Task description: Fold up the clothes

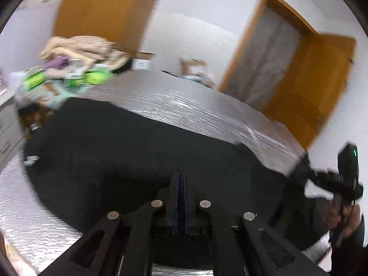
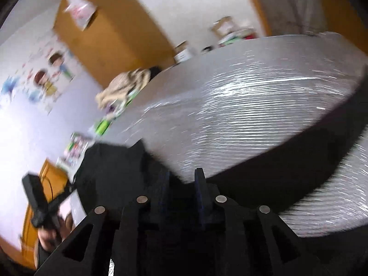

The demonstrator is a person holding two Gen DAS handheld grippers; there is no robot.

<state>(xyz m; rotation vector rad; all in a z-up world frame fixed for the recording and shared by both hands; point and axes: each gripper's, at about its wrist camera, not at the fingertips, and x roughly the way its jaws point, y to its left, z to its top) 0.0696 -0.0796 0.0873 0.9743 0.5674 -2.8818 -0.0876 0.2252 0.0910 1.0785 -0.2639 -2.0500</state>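
Observation:
A black garment (image 1: 115, 149) lies spread over a silver plastic-wrapped surface (image 1: 195, 105). My left gripper (image 1: 181, 177) is shut, its blue pads pressed together low over the cloth; motion blur hides whether fabric is pinched. In the right wrist view the same black garment (image 2: 115, 168) runs under my right gripper (image 2: 181, 179), whose fingers (image 2: 200, 179) stand apart with a gap and nothing gripped. A dark band of the garment (image 2: 299, 156) sweeps to the right across the silver surface (image 2: 230, 105). A person's hand (image 1: 345, 220) holds the right gripper's handle at the far right of the left wrist view.
A heap of beige cloth (image 1: 85, 50) and green packets (image 1: 92, 78) sits at the far left end of the surface. Cardboard boxes (image 1: 142, 62) stand behind it. A wooden door (image 1: 310, 87) hangs open at the right. Wall stickers (image 2: 46, 76) cover the left wall.

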